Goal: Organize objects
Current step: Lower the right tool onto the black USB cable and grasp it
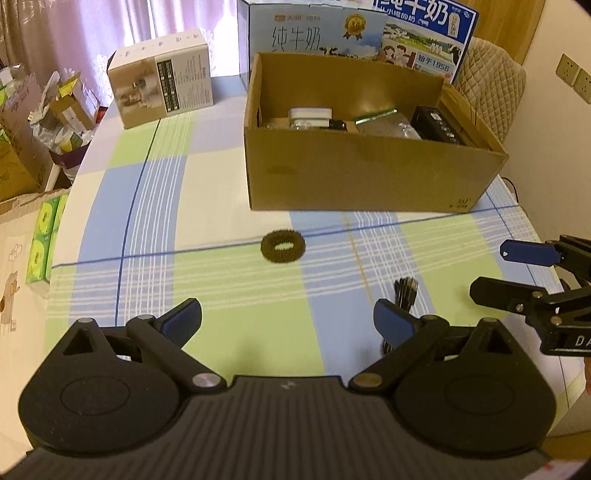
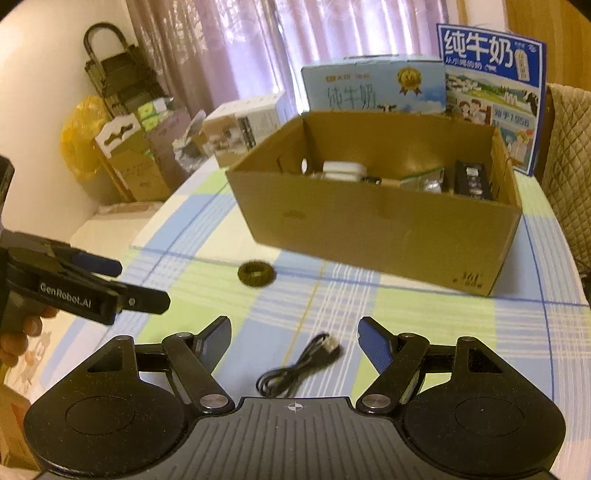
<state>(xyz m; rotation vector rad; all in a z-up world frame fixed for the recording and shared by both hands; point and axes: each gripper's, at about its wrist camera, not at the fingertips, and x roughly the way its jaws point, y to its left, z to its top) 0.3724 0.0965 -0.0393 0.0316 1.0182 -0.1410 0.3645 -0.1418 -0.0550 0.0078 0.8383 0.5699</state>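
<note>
A dark fuzzy hair tie (image 1: 282, 246) (image 2: 256, 273) lies on the checked tablecloth in front of an open cardboard box (image 1: 369, 177) (image 2: 388, 229) that holds several small items. A black USB cable (image 2: 299, 369) (image 1: 404, 291) lies nearer, coiled loosely. My left gripper (image 1: 286, 319) (image 2: 140, 282) is open and empty, hovering short of the hair tie. My right gripper (image 2: 295, 332) (image 1: 491, 271) is open too, its fingers standing apart on either side of the cable and above it, not touching it.
A white and brown product box (image 1: 162, 85) and two blue milk cartons (image 1: 314, 33) (image 2: 491, 92) stand behind the cardboard box. A quilted chair back (image 1: 491, 92) is at the far right. Green tissue packs (image 1: 42, 240) and cluttered boxes (image 2: 129, 173) sit off the table's left edge.
</note>
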